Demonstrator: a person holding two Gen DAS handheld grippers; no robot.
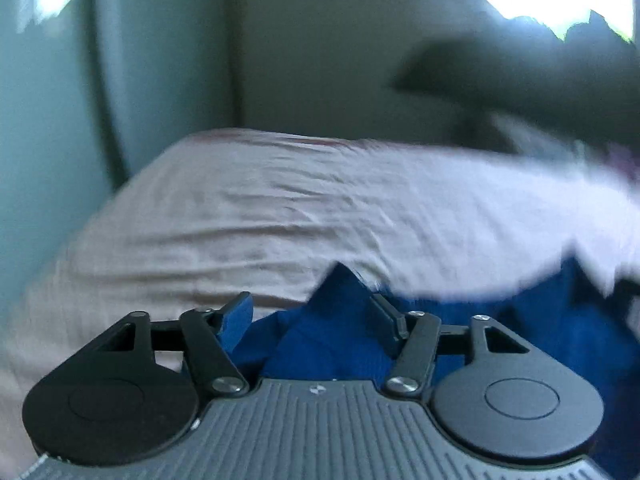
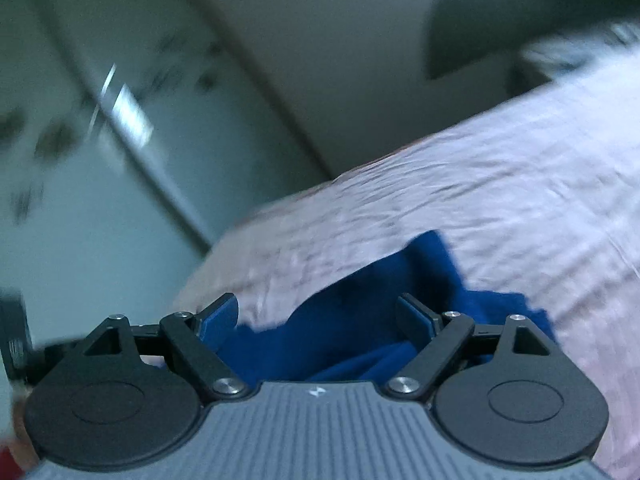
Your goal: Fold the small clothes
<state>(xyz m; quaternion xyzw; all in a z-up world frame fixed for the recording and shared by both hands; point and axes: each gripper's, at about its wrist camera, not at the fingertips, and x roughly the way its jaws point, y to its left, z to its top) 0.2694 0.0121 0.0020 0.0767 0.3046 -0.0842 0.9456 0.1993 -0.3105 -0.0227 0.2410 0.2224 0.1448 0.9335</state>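
Both grippers' jaws spread over crumpled blue garment (image 1: 332, 344) on wrinkled pink bedsheet (image 1: 240, 208)

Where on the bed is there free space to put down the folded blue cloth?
The bedsheet is bare beyond the blue garment, up to its far edge by the wall, and out to the left edge. In the right wrist view it is also bare to the garment's right. It is crowded at the near edge, where the garment lies, and at the blurred far right corner.
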